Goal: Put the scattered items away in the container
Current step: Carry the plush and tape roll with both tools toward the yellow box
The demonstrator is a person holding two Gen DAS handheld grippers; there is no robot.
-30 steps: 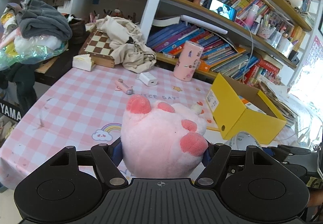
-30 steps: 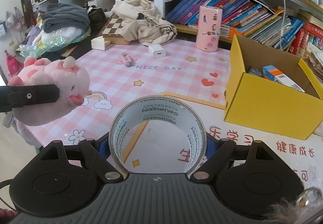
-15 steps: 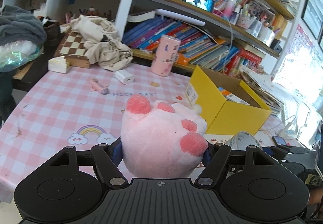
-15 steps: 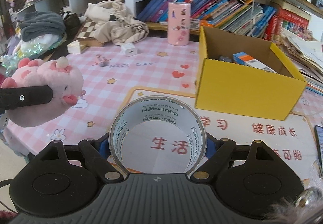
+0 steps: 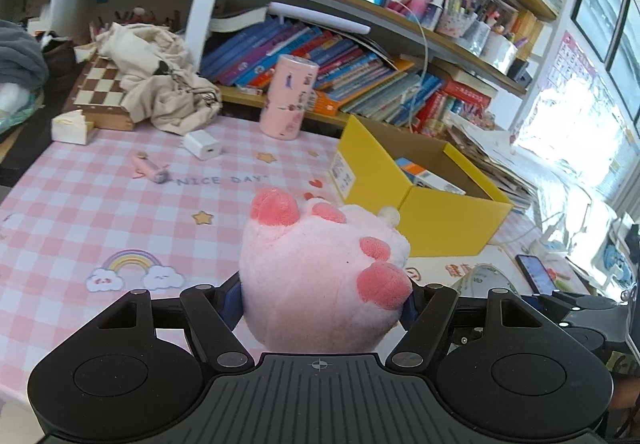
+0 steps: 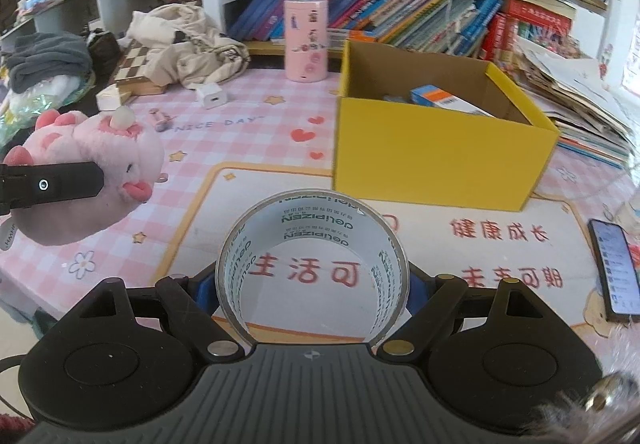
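Observation:
My left gripper (image 5: 322, 302) is shut on a pink plush pig (image 5: 320, 276), held above the pink checked tablecloth; the same pig (image 6: 88, 171) shows at the left of the right wrist view. My right gripper (image 6: 312, 284) is shut on a roll of clear tape (image 6: 312, 240), held over the printed mat in front of the yellow cardboard box (image 6: 436, 151). The open box (image 5: 420, 199) holds a blue-and-orange carton (image 6: 444, 99). A white charger (image 5: 202, 145) and a small pink stick-shaped item (image 5: 150, 167) lie on the cloth further back.
A pink cylinder tin (image 6: 306, 39) stands behind the box. A chessboard (image 5: 102, 89) and a beige cloth bag (image 5: 160, 83) sit at the back left. A phone (image 6: 614, 268) lies at the right on the mat. Bookshelves (image 5: 360, 59) line the back.
Both grippers have moved forward and to the right with their loads; the yellow box now looks larger and nearer in both views. Neither grip has changed.

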